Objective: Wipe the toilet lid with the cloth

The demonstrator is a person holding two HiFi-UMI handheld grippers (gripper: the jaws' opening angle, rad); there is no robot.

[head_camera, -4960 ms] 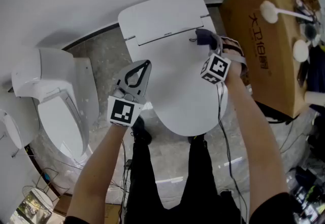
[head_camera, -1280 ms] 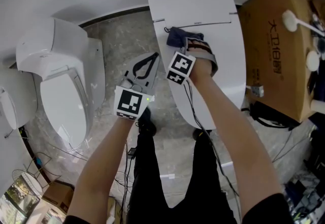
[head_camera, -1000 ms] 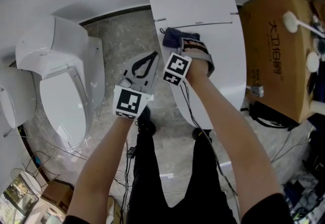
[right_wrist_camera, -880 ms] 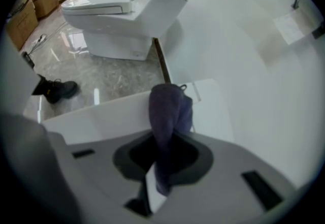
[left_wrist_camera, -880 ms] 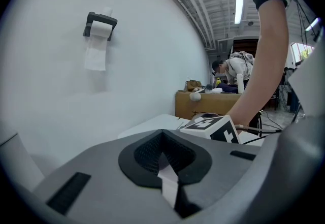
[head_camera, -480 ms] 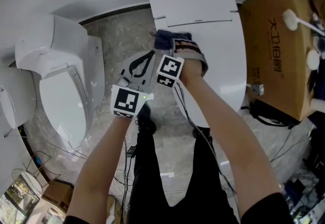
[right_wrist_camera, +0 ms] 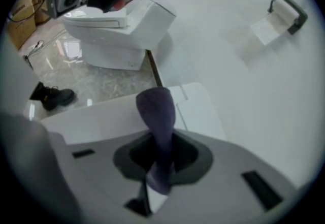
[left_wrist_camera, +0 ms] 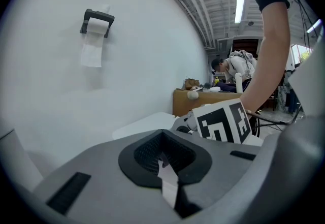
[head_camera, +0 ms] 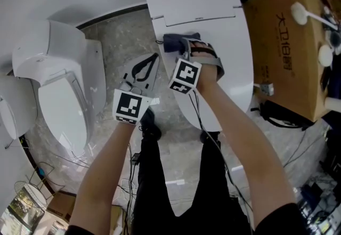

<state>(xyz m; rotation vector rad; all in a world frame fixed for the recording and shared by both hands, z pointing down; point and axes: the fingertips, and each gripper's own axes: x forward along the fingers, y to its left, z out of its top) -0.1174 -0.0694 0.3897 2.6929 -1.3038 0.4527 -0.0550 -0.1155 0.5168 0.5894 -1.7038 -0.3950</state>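
Navy cloth (head_camera: pixel 175 42) rests on the white toilet lid (head_camera: pixel 224 31), pinched by the right gripper (head_camera: pixel 186 50). A cardboard box (head_camera: pixel 287 42) crowds the lid's right and a second toilet (head_camera: pixel 58 90) stands left. Left gripper (left_wrist_camera: pixel 165 159) jaws are together, empty, facing a paper-roll holder (left_wrist_camera: pixel 96 19). In the right gripper view, the jaws clamp the cloth.

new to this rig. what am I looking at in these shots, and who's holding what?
There is no robot. A person holds a two-jaw gripper in each hand. The head view looks down from a camera on their head. The other two cameras ride on the grippers and look along the jaws. The right gripper is shut on a dark cloth, over the closed white toilet lid. The left gripper is shut and empty, left of the lid. A second toilet and a cardboard box flank it.
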